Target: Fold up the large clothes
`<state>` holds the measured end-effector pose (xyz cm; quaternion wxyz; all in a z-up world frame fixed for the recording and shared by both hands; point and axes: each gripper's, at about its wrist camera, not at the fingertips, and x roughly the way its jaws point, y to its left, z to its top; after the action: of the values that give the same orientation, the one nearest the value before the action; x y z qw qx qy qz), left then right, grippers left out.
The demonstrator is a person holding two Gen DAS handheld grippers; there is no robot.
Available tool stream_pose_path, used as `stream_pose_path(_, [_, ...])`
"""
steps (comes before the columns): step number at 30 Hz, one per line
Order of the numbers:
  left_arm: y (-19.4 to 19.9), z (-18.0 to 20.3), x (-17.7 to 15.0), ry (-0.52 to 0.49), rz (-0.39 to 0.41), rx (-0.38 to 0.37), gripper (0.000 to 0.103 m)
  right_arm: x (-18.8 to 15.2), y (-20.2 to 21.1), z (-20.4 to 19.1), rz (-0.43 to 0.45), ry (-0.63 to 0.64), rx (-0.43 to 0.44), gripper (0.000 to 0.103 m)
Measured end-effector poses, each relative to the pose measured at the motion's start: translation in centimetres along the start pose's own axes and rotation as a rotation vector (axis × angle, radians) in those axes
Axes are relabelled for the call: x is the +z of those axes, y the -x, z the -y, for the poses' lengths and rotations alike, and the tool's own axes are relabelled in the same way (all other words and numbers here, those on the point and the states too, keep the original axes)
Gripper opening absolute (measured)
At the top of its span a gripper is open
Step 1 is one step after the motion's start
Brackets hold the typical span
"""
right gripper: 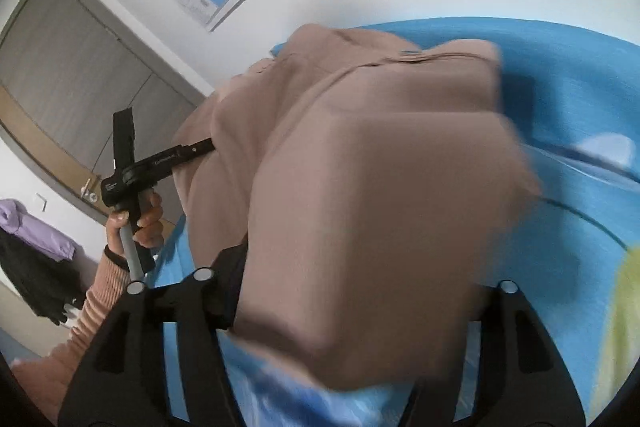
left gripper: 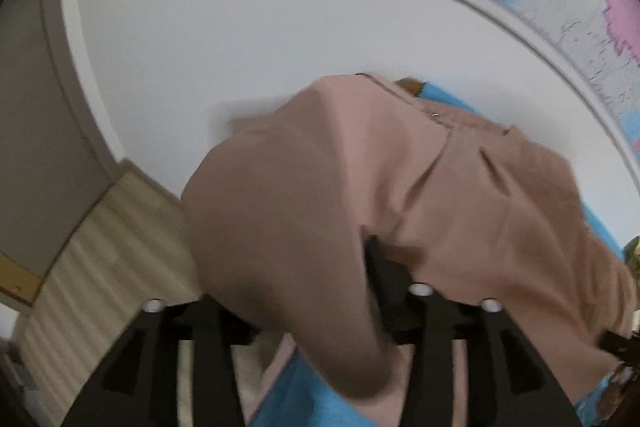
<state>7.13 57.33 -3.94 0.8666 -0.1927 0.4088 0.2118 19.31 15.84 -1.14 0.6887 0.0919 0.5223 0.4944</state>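
Both grippers lift the pink garment (right gripper: 360,155) above the blue sheet (right gripper: 568,75) so it hangs for folding: left gripper (left gripper: 340,291) and right gripper (right gripper: 352,291) each pinch cloth (fingertips buried, frames blurred).

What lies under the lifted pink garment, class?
Under the pink garment a blue sheet shows at its edges, with a yellow-green patch to one side. Whatever lies directly beneath the cloth is covered, and so are the tips of both tongs.
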Motion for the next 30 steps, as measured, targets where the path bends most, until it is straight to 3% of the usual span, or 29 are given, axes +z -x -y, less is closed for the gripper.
stream_pose_path(3, [0.2, 0.3, -0.3, -0.03, 0.002, 0.062, 0.065, 0.1, 1.3, 1.0, 0.019, -0.059, -0.004, 0.06])
stream_pose_path(6, [1.0, 0.3, -0.2, -0.03, 0.013, 0.121, 0.07, -0.3, 0.7, 1.9, -0.017, -0.117, -0.005, 0.045])
stream_pose_path(8, [2.1, 0.7, -0.3, -0.045, 0.039, 0.196, 0.073, -0.8, 0.0, 1.6, -0.068, -0.099, -0.057, 0.05])
stream_pose_path(11, [4.3, 0.5, -0.6, -0.07, 0.101, 0.308, 0.077, -0.5, 2.3, 0.9, -0.005, -0.044, -0.143, 0.065])
stream_pose_path(14, [7.1, 1.0, -1.3, -0.087, 0.16, 0.272, 0.077, 0.0, 5.9, -0.6, 0.125, 0.004, -0.212, 0.066])
stream_pose_path(18, [9.2, 4.1, -3.0, -0.156, 0.197, 0.12, 0.08, 0.0, 7.2, -4.0, 0.219, 0.157, -0.293, 0.061])
stream_pose_path(20, [9.5, 6.1, -4.3, -0.183, 0.189, 0.004, 0.083, -0.1, 5.6, -5.9, 0.205, 0.254, -0.305, 0.058])
stream_pose_path(22, [8.8, 8.0, -5.4, -0.208, 0.149, -0.088, 0.086, 0.0, 2.9, -6.8, 0.156, 0.306, -0.305, 0.047])
stream_pose_path(25, [7.1, 10.4, -6.4, -0.244, 0.118, -0.095, 0.086, 0.6, -0.8, -5.4, 0.074, 0.268, -0.326, 0.049])
stream_pose_path(30, [4.7, 11.3, -7.0, -0.206, 0.046, -0.109, 0.086, 0.6, -2.6, -2.9, 0.038, 0.19, -0.32, 0.048])
